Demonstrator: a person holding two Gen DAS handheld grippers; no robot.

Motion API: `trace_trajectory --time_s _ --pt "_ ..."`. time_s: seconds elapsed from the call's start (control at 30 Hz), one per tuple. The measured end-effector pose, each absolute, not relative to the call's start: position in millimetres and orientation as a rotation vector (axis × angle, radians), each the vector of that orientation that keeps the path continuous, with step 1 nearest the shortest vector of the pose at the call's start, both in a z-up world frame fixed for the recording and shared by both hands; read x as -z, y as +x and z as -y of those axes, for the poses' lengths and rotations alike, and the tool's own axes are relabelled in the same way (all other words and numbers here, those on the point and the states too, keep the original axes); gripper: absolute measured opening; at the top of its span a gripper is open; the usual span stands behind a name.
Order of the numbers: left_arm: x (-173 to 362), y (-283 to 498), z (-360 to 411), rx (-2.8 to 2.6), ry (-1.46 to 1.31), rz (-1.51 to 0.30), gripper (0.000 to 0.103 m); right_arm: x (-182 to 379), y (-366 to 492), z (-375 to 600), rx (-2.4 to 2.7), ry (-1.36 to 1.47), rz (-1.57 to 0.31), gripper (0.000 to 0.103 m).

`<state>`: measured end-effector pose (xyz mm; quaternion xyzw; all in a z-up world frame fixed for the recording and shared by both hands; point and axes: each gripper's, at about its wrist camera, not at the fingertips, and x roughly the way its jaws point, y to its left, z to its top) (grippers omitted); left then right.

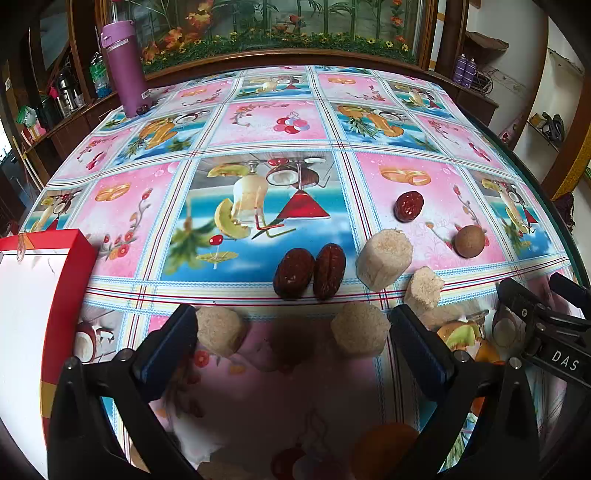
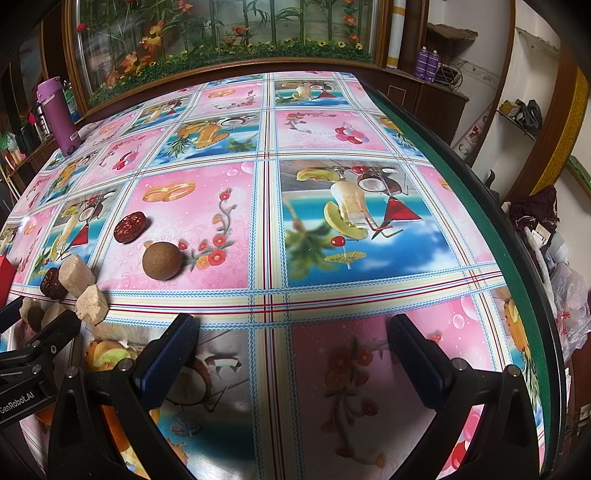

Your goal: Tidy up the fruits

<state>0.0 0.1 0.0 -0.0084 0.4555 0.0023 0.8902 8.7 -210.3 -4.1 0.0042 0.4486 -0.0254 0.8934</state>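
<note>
Fruits are lying loose on the desk (image 1: 280, 122): red dates (image 1: 293, 273), a brown round fruit (image 1: 469, 241). Both grippers, left gripper (image 1: 291, 334) and right gripper (image 2: 291, 336), are hovering agape, empty; picking is likely pending toward the red box (image 1: 51, 258).

We found both cameras mounted behind their own fingers, looking forward and steeply down across the patterned tablecloth (image 1: 280, 125) toward the flower-painted panel (image 1: 280, 26) at the far edge. The left wrist view sat close over the scattered pieces, with the red box (image 1: 79, 251) at its left margin. The right wrist view stood further right, taking in the table's green edge (image 2: 476, 206). Both views shared the round brown fruit (image 1: 469, 240), the lone red date (image 1: 408, 206) and the purple bottle (image 1: 123, 66)
</note>
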Motion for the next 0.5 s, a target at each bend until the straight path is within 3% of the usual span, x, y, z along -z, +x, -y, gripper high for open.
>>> trace_trajectory --time_s 0.5 --pt "-1 -5 1 0.000 -0.007 -0.955 0.103 -5 -3 212 0.052 0.016 -0.956 0.103"
